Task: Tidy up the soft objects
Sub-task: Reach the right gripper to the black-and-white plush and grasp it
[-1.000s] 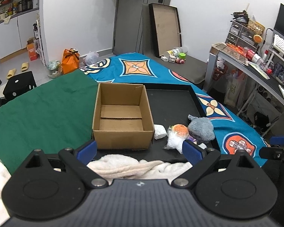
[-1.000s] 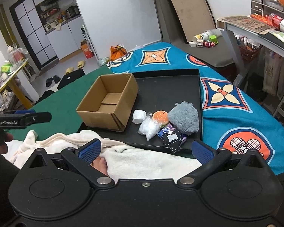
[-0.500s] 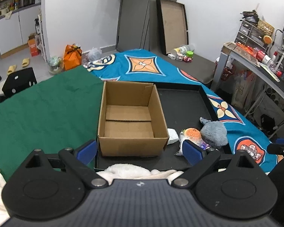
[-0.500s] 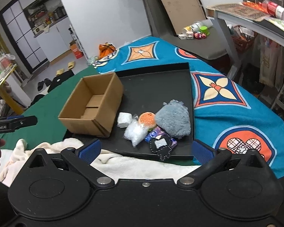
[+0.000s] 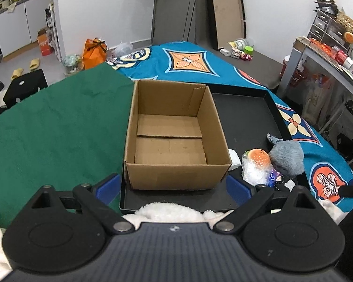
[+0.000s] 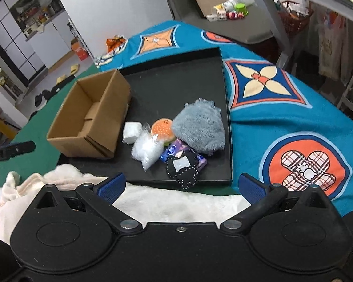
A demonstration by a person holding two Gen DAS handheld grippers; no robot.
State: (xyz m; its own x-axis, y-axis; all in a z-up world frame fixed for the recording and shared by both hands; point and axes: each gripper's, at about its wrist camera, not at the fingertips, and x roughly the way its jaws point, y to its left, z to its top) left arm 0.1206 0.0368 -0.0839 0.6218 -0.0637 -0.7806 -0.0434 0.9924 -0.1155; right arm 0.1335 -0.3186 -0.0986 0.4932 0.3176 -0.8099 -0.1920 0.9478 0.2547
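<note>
Cardboard box (image 5: 174, 138): standing empty on the black tray (image 5: 247, 117); judged, sorting is not yet begun. Soft items are lying heaped just right of the box: grey plush (image 6: 200, 127), orange burger toy (image 6: 163, 129), white pouch (image 6: 146, 150), black felt piece (image 6: 182, 166). Left gripper (image 5: 174, 185) and right gripper (image 6: 181, 185) are hovering, fingers spread, holding nothing.
</note>
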